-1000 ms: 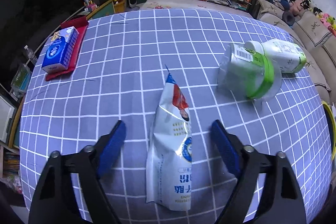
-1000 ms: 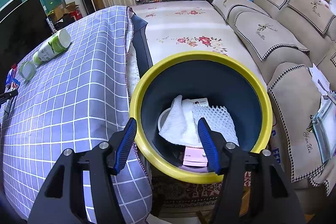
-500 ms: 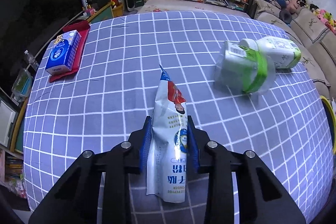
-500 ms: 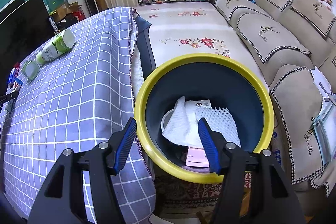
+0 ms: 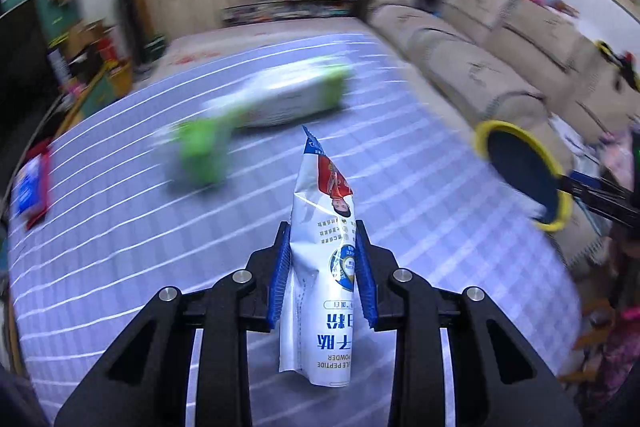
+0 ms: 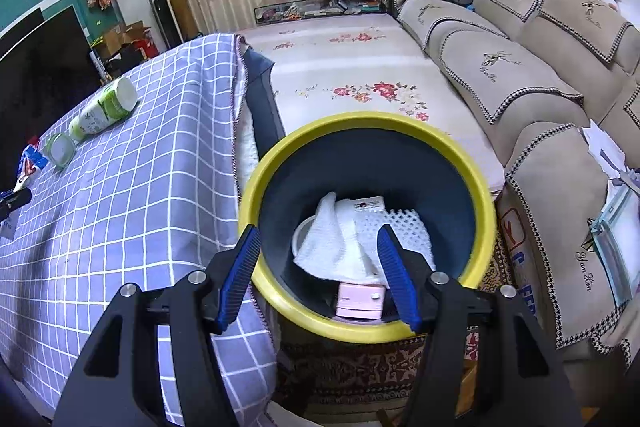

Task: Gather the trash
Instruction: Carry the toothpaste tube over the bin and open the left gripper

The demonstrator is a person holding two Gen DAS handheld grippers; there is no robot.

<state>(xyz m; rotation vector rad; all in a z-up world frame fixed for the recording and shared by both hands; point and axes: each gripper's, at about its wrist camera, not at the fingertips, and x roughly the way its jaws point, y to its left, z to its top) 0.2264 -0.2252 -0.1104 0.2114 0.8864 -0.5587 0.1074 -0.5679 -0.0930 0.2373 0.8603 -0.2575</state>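
Two hand-held grippers show, one per hand. Between the blue pads (image 5: 362,267) of the left hand-held gripper (image 5: 322,267) stands a white pouch (image 5: 326,259), pinched at its middle, its torn top pointing away from the gripper and its bottom hanging toward the camera; the pads press on both its sides, lifted clear of the checked surface (image 5: 120,247). Beyond the pouch, blurred, a green-and-white bottle (image 5: 288,97) and a green-rimmed cup (image 5: 200,155) lie on that surface. Far to the right of this gripper is the yellow-rimmed bin (image 5: 560,211). The right hand-held gripper (image 6: 320,273) hovers over the near rim of that bin (image 6: 360,121), jaws apart with nothing between them. Inside the bin, ahead of the fingertips, lie a white cloth (image 6: 332,247), a white foam net (image 6: 400,223) and a pink box (image 6: 360,301). The surface's edge hangs to the left of this gripper.
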